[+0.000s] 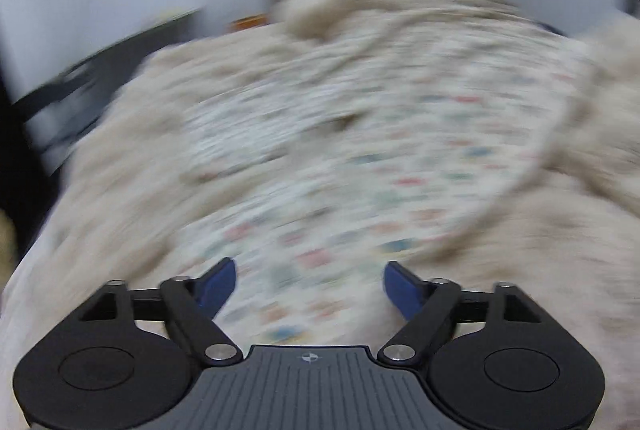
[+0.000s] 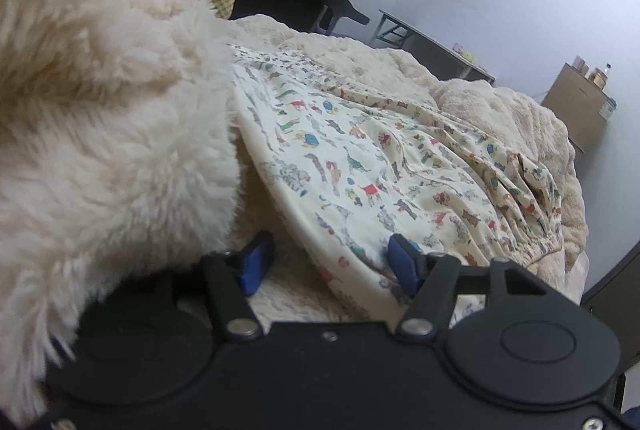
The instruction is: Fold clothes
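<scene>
The cloth (image 2: pixel 360 166), cream with little animals on it, lies spread on a fluffy blanket (image 2: pixel 400 58) on the bed. In the right view its long way runs from the near middle up to the far right, where it bunches into folds close to the bed's edge. Its near edge curves down to the right gripper (image 2: pixel 330 262). That gripper points down at the cloth with its jaws partly apart; the cloth's edge lies between them, but I cannot tell if the blue pads (image 2: pixel 404 262) press on it. A big fluffy lump (image 2: pixel 100 110) fills the left side of that view. The left gripper (image 1: pixel 310 282) points down over the cloth (image 1: pixel 340 170), jaws wide and holding nothing. That view is very blurry. Past the bed there is open floor, a desk (image 2: pixel 436 42) and a cabinet (image 2: pixel 580 110).
</scene>
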The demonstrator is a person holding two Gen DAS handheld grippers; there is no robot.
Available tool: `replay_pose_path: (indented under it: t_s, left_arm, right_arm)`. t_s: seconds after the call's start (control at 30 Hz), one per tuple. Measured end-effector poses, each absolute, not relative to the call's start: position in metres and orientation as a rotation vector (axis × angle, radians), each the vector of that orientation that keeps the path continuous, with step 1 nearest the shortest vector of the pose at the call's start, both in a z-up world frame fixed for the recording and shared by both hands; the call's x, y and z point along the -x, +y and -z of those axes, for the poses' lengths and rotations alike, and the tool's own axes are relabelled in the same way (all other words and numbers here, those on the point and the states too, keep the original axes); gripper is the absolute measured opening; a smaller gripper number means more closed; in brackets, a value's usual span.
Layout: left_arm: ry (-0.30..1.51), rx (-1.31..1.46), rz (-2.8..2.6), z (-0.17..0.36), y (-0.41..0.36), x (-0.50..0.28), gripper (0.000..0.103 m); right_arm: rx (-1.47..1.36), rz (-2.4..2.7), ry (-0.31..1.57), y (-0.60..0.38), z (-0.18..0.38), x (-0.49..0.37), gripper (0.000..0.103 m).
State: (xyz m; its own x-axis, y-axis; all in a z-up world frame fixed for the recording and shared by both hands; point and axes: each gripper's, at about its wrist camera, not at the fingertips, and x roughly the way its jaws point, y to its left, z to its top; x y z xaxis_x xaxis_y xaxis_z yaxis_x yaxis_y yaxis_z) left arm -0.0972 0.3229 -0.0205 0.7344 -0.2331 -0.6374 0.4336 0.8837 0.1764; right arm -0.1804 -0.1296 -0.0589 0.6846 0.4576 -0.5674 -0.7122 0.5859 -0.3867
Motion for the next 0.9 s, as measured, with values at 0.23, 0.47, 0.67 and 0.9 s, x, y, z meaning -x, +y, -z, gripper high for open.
replay_pose_path:
  t_s: [0.23,0.47,0.67,0.9]
  left_arm:
    - [0.604,-0.472,0.483,0.034,0.223,0.067,0.083]
    - [0.583,-0.686,0.543,0.034,0.156,0.074,0.072]
    - [0.567,-0.723,0.512,0.040,0.147,0.066,0.071]
    - [0.530,-0.745,0.486,0.038,0.141,0.065,0.072]
  right_arm:
    - [0.697,-0.590,0.511,-0.110,0.052,0.180,0.064]
    - [0.777,-0.539,0.490,-0.101,0.051,0.188,0.064]
    - [0.788,-0.537,0.483,-0.100,0.052,0.189,0.064]
    - [0.858,-0.502,0.465,-0.093,0.051,0.194,0.065]
